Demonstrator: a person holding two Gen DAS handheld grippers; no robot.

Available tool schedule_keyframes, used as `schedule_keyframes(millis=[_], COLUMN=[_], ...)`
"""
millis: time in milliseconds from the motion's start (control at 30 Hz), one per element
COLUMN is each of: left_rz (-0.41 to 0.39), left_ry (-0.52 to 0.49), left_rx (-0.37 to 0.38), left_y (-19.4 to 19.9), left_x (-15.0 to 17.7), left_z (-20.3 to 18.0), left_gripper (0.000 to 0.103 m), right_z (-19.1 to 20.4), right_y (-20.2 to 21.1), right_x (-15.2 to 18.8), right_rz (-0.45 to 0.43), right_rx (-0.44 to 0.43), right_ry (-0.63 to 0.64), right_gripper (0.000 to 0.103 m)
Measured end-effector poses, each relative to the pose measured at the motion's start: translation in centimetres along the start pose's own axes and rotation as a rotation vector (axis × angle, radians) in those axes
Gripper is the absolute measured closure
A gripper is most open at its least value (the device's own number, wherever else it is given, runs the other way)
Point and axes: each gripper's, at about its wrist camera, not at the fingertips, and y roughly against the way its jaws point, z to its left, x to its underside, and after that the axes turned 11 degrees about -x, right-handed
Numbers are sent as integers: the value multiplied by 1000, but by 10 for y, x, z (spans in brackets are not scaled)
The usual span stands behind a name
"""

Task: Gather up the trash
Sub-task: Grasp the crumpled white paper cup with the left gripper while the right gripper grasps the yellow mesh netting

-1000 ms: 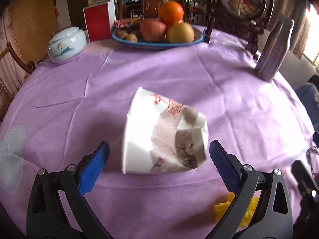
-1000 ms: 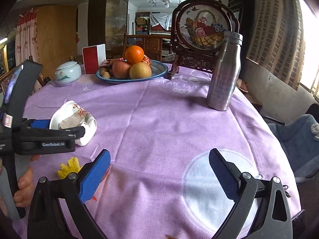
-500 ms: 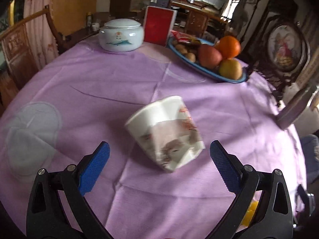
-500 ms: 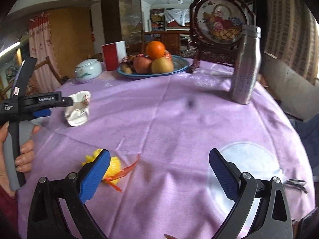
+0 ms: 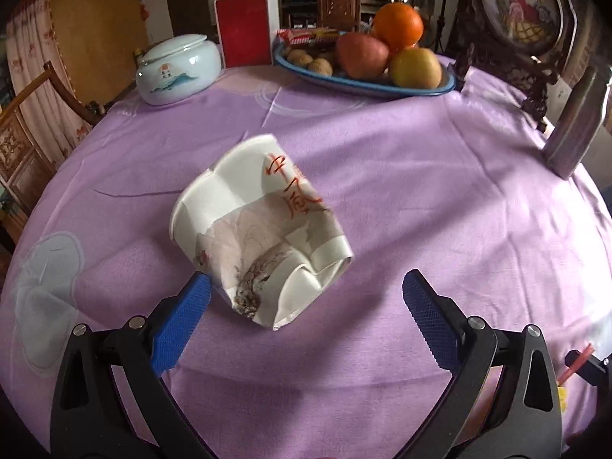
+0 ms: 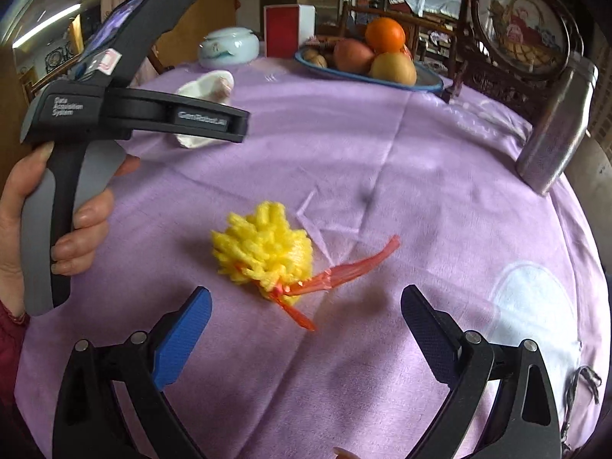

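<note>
Both pairs of fingers spread wide over the purple counter (image 5: 420,199): left gripper (image 5: 302,298) lines up a crushed paper cup (image 5: 260,244), right gripper (image 6: 302,302) a yellow foam wad (image 6: 264,248) at twelve o'clock.

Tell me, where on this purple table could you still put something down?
Bare tablecloth lies between the yellow foam net and the steel bottle, and between the crushed paper cup and the fruit plate. The far edge is crowded: plate, porcelain jar, red box.
</note>
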Motion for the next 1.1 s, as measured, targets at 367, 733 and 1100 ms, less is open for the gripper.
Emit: schedule_keyframes(millis=[367,733,1100], left_rz=[97,-1,57], left_ry=[233,201,224], left_rx=[-69,99,-41], left_y=[-16,-8,-40], left_x=[1,-12,-24], left_z=[82,58,64], left_gripper=[6,6,6], right_z=[-8,-8,-8], right_y=[-4,-4,-4], right_x=[2,2,2], right_rz=[19,19,19], right_rx=[-30,-23,-24], right_ry=[-35,-39,-39], right_gripper=[4,4,4])
